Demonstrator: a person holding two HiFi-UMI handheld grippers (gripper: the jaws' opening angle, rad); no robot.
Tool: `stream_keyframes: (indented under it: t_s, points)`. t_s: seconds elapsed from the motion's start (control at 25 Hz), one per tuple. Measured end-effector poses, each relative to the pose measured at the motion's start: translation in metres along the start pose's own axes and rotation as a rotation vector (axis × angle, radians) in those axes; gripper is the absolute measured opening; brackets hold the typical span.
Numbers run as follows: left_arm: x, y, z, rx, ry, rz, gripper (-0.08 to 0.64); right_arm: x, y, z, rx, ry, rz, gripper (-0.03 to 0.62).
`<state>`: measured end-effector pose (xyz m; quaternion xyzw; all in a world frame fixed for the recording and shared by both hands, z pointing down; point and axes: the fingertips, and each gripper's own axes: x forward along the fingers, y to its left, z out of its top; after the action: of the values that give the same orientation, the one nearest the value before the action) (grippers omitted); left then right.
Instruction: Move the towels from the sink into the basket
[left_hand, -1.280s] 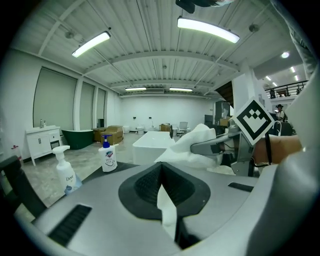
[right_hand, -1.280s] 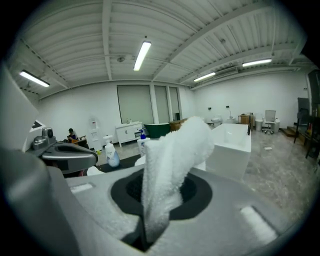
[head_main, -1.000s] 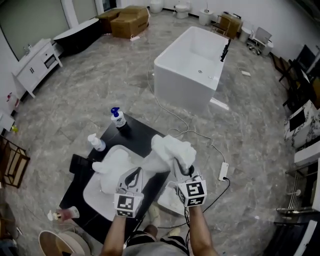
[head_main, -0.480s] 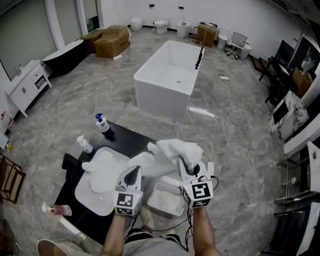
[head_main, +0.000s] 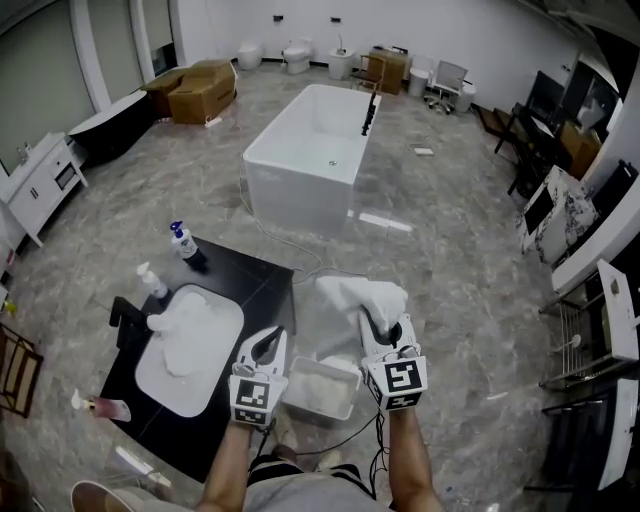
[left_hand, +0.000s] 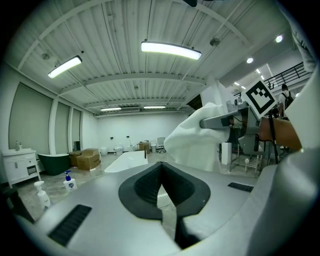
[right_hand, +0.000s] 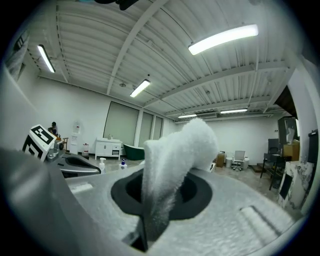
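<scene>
Grey marble flooring surrounds a black vanity (head_main: 252, 285) whose white sink (head_main: 152, 378) holds one crumpled towel (head_main: 186, 322). We clamp a second white towel (head_main: 360, 293) tightly in the right gripper (head_main: 372, 322), held up near the white basket (head_main: 291, 397) on the floor. Our left gripper (head_main: 268, 342) has its jaws pressed together on nothing.

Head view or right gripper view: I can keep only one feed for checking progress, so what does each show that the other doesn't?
Only the head view: the sink with a towel lying in it, and the basket on the floor beside the counter. Only the right gripper view: the right gripper with its jaws pinched shut on a fold of towel, plus the ceiling lights. Both: the held towel and the left gripper.
</scene>
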<state>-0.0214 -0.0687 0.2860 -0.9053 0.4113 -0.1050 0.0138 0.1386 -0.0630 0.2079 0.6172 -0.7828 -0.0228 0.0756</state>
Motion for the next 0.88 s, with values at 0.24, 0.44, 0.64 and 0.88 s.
stream_keyframes:
  t_s: [0.24,0.44,0.64,0.88]
  points:
    - [-0.005,-0.042,-0.01,-0.006,0.007,-0.031,0.009,-0.048,-0.016,-0.037,0.02,0.058,-0.046,0.064]
    - [-0.006,-0.07,-0.044,-0.023,0.041,-0.046,0.009,-0.076,-0.023,-0.085,0.053,0.112,-0.065,0.064]
    - [-0.001,-0.08,-0.09,-0.046,0.082,-0.043,0.009,-0.08,-0.011,-0.139,0.096,0.167,-0.041,0.064]
    - [0.016,-0.085,-0.15,-0.06,0.135,-0.041,0.009,-0.059,0.011,-0.21,0.145,0.21,0.015,0.064]
